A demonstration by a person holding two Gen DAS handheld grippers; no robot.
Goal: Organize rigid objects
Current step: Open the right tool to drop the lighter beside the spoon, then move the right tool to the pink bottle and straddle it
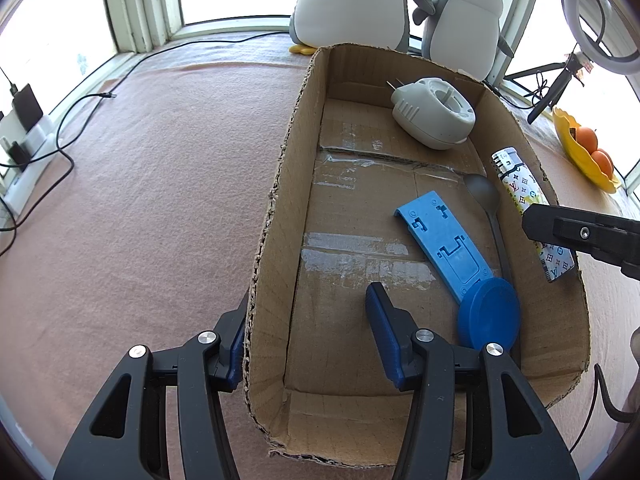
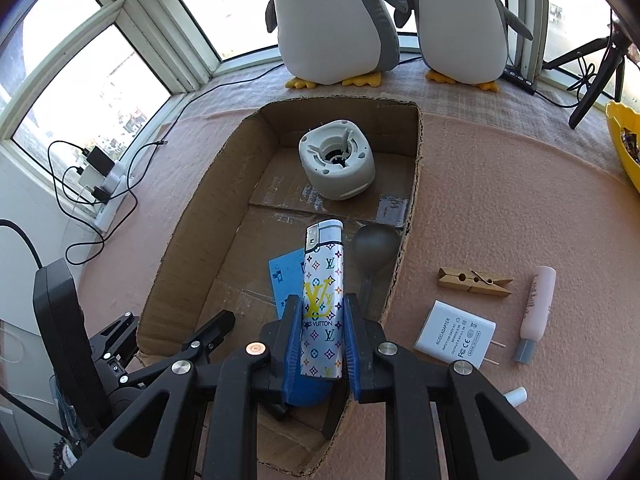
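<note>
**Over the cardboard box: lighter held in the right gripper**

On the pink cloth by the window stands an open cardboard box, and both grippers are at it. The right gripper has its two blue pads pressed against the sides of a white lighter with coloured monogram print, so it is pinching the lighter. The lighter points away from the gripper, its metal top forward, and it is over the right part of the box, near the right wall. From the left wrist view I cannot tell if the lighter touches the box floor.

The left gripper has its jaws spread wide. They stand on both sides of the left wall of the box: one finger outside, one inside. The pads do not press the cardboard.

Inside the box lie a white round plug-in device at the far end, a grey spoon along the right side, and a blue plastic stand with a blue round lid at its near end.

Outside the box, to the right on the cloth, are a wooden clothespin, a white AC adapter and a pink tube. Two plush penguins stand behind the box at the window.
</note>
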